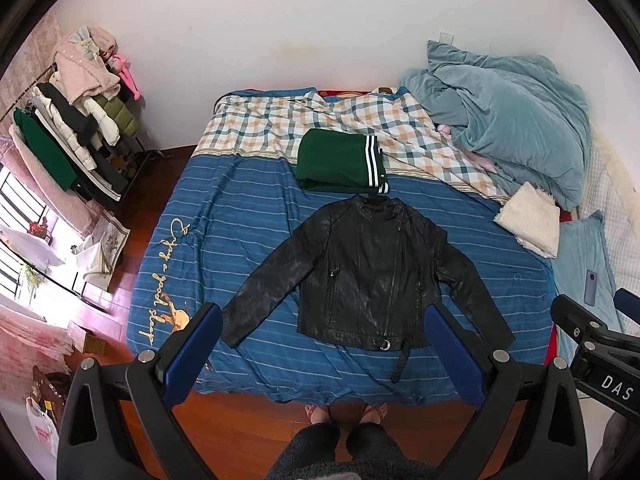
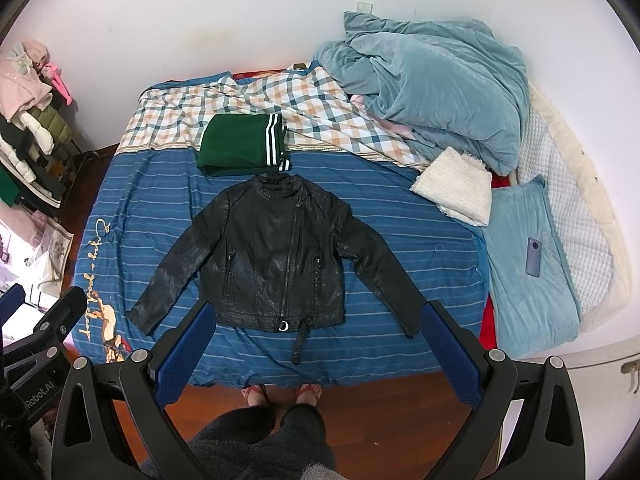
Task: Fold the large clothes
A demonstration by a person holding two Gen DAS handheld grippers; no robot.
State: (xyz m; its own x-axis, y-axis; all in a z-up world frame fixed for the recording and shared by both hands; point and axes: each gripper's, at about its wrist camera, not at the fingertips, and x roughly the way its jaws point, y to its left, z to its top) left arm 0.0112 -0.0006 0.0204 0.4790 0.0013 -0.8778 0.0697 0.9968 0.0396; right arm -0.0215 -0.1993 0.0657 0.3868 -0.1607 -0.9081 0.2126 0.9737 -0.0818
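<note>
A bed (image 1: 500,276) fills most of both views, covered by a blue striped sheet (image 1: 248,208) with gold script and a small cartoon figure along its left side; a plaid cover (image 1: 264,124) lies across the far half. A crumpled teal duvet (image 1: 516,120) is heaped at the far right corner, with a light blue pillow (image 2: 528,280) nearer, carrying a phone (image 2: 534,257) face down.

The black leather jacket (image 1: 372,268) lies flat and front-up in the middle of the sheet, collar toward the wall, hem toward the near edge. Both sleeves are spread out diagonally to either side. Its asymmetric zip is closed, two slanted pocket zips show on the chest, and a belt strap with a metal ring trails off the hem. The leather looks scuffed and shiny in patches.

Just beyond the collar, touching it, sits a folded green garment (image 1: 340,160) with white-striped ribbing. A folded cream fleece item (image 1: 532,220) rests to the right, well apart from the jacket.

At the left wall a clothes rack (image 1: 80,128) is loaded with coats and jackets.

The left gripper (image 1: 324,356) hovers above the near bed edge, blue-padded fingers spread wide, holding nothing. The right gripper (image 2: 320,352) hangs likewise, its fingers wide apart and empty.
</note>
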